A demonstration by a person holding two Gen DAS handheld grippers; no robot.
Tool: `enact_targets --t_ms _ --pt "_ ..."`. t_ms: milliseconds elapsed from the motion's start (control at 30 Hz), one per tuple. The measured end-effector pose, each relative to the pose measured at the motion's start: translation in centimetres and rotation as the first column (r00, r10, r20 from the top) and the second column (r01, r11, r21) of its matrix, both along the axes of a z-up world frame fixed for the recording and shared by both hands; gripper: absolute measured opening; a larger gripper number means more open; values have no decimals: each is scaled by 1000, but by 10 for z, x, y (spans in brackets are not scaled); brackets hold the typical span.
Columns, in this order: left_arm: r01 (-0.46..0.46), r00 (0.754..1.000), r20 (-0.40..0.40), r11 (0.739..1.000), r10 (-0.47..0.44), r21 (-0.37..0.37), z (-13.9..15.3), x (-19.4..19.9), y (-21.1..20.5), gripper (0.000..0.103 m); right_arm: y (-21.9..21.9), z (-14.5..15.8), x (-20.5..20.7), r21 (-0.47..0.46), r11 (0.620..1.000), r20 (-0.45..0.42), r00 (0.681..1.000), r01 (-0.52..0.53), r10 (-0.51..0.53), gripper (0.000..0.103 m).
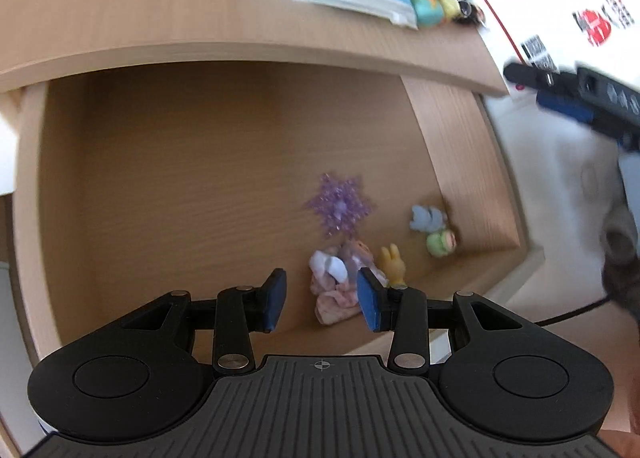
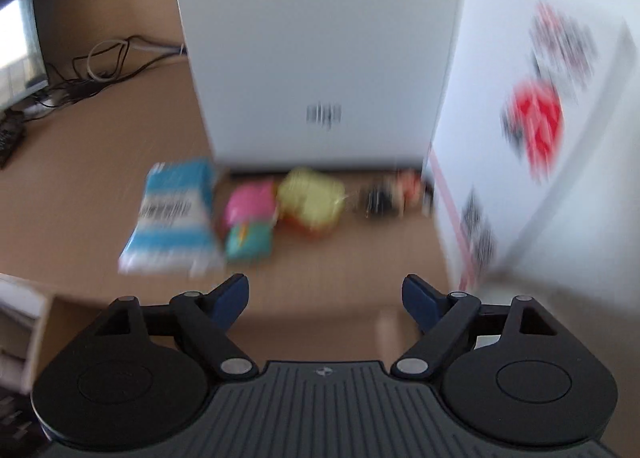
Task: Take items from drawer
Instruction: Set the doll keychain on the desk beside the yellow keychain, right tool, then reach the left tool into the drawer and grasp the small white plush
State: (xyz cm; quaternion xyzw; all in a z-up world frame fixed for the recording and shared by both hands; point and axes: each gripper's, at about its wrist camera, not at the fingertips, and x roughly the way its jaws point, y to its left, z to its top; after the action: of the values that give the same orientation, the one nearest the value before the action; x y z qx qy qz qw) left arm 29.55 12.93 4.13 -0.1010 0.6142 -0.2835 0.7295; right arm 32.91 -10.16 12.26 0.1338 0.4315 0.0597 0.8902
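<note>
The wooden drawer (image 1: 460, 146) stands pulled out below the desk top. Small toys lie in its near right corner: a purple snowflake (image 1: 339, 204), a blue-grey figure (image 1: 427, 217), a green and pink figure (image 1: 440, 243), a yellow rabbit (image 1: 393, 264) and a pink and white doll (image 1: 334, 288). My left gripper (image 1: 322, 298) hovers open over the doll, which shows between the blue pads with a gap on the left side. My right gripper (image 2: 325, 300) is open and empty above the desk top (image 2: 80, 194). The right wrist view is blurred.
On the desk top lie a blue and white packet (image 2: 174, 218), a pink and teal pouch (image 2: 249, 226), a yellow item (image 2: 312, 198) and a small black and red thing (image 2: 394, 194). Behind them stands a white box (image 2: 320, 50). Cables (image 2: 104, 66) trail at the far left.
</note>
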Motion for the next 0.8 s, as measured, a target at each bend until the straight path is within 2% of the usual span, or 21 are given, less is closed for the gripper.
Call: enact_targets --t_ms 100,233,333,500,633,733,767,800 --pt "49 999 -10 999 -49 10 -4 6 -10 42 -7 -16 -20 74 997 -73 997 22 -17 86" --pt "132 991 -38 991 -132 -7 -9 15 -23 42 -10 -27 -43 157 986 -129 991 55 -35 90" --pt "150 985 -90 989 -149 0 -17 20 -36 42 -7 -30 -50 144 988 -141 989 61 -40 91" --pt "83 988 -140 993 -70 87 -36 27 -58 42 -6 -36 -60 143 988 -164 986 61 -37 91" --pt "136 977 -183 983 -111 126 -50 23 -71 42 -3 -39 -67 127 991 -178 984 52 -29 91" --pt "135 975 -198 976 -100 174 -63 21 -75 42 -2 -43 -70 127 991 -189 982 42 -18 93" --pt "123 976 -198 978 -88 171 -65 20 -74 37 -2 -44 -71 124 991 -193 981 38 -14 93" --pt "106 977 -198 982 -74 157 -67 21 -73 20 -1 -46 -71 120 992 -197 980 33 -9 93"
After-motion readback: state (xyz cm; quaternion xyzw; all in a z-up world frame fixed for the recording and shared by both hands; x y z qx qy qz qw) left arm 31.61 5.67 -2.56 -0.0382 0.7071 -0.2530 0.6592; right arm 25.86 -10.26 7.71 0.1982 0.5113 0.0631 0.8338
